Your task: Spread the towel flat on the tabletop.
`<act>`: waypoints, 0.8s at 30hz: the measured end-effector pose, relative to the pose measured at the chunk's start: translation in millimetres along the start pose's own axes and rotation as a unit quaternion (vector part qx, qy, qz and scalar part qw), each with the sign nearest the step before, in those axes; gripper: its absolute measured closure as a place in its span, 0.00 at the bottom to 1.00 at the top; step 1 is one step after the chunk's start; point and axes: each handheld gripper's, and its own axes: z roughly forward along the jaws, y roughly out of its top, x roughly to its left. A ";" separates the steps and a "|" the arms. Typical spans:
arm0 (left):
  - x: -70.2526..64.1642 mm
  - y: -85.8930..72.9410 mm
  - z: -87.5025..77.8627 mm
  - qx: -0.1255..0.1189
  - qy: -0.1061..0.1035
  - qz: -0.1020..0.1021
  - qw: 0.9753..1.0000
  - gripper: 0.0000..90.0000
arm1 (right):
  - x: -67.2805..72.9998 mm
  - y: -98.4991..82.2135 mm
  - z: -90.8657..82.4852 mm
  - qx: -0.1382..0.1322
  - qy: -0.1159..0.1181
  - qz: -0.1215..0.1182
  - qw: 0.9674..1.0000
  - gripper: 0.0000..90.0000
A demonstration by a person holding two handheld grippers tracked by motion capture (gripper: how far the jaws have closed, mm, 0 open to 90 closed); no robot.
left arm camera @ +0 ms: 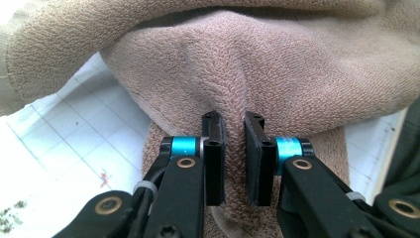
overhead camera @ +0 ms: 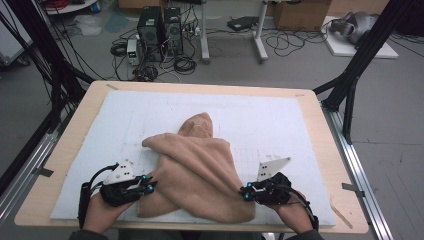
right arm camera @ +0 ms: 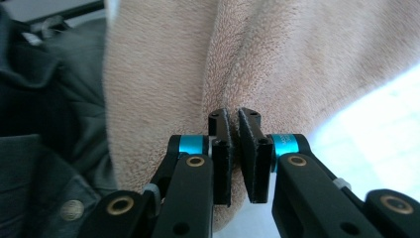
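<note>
From above, a tan fleece garment [overhead camera: 197,170] lies bunched on the white mat [overhead camera: 280,120] that covers the desk [overhead camera: 65,150], its near edge close to the person. The left gripper [overhead camera: 149,186] grips the garment's near left corner and the right gripper [overhead camera: 243,192] its near right corner. Along the left gripper [left arm camera: 234,148], the jaws pinch a fold of the fleece [left arm camera: 247,74] over the gridded mat [left arm camera: 74,148]. Along the right gripper [right arm camera: 236,148], the jaws are nearly together on a thin ridge of fleece [right arm camera: 277,64]. This looks like the start of spreading or folding; next, both hands should probably lift and pull evenly, keeping hold.
</note>
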 end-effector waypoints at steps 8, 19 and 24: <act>13.6 18.5 -5.4 -0.025 -0.006 -0.023 0.999 0.59 | -20.6 29.3 -6.7 -0.051 -0.032 -0.008 0.998 0.68; 28.8 30.3 35.4 0.016 0.000 -0.023 1.000 0.69 | -79.3 58.7 61.1 0.001 -0.063 0.037 0.997 0.60; 24.3 27.8 48.6 0.042 -0.007 -0.013 0.999 0.88 | -85.5 55.8 82.7 0.036 -0.067 0.031 0.997 0.85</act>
